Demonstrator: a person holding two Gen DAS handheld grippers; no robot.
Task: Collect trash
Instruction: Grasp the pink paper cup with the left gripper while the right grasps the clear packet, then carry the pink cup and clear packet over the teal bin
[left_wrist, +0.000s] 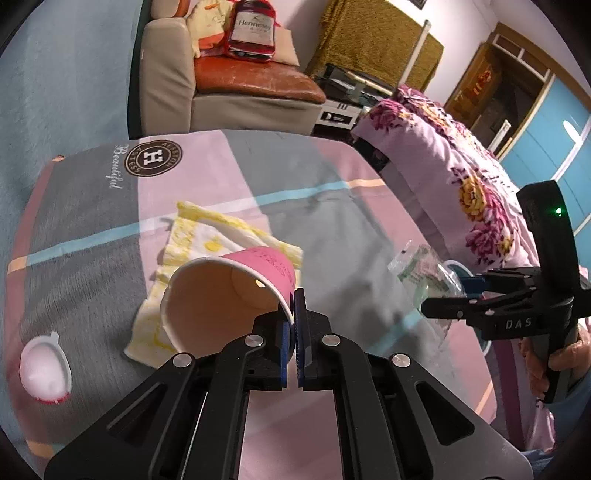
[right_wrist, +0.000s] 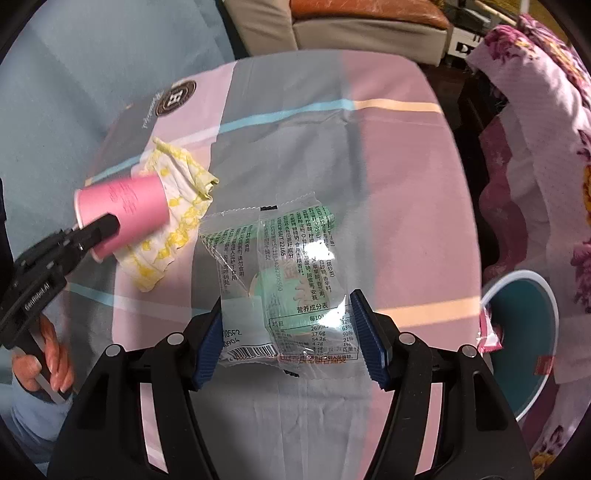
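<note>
A pink paper cup (left_wrist: 229, 295) hangs tipped on its side just above the table, mouth toward the left wrist camera. My left gripper (left_wrist: 295, 306) is shut on its rim, one pad inside and one outside; in the right wrist view the cup (right_wrist: 125, 210) and that gripper (right_wrist: 107, 225) show at the left. A clear plastic snack wrapper (right_wrist: 280, 266) with green print is pinched edge to edge between the blue pads of my right gripper (right_wrist: 288, 325). The left wrist view shows the same wrapper (left_wrist: 417, 266) at the right.
A crumpled yellow-and-white cloth (left_wrist: 207, 232) lies on the table's pink-and-grey cover (left_wrist: 332, 184) behind the cup. A small white lidded tub (left_wrist: 44, 365) sits near the left edge. A teal bin (right_wrist: 524, 325) stands right of the table, beside a floral blanket (left_wrist: 461, 166).
</note>
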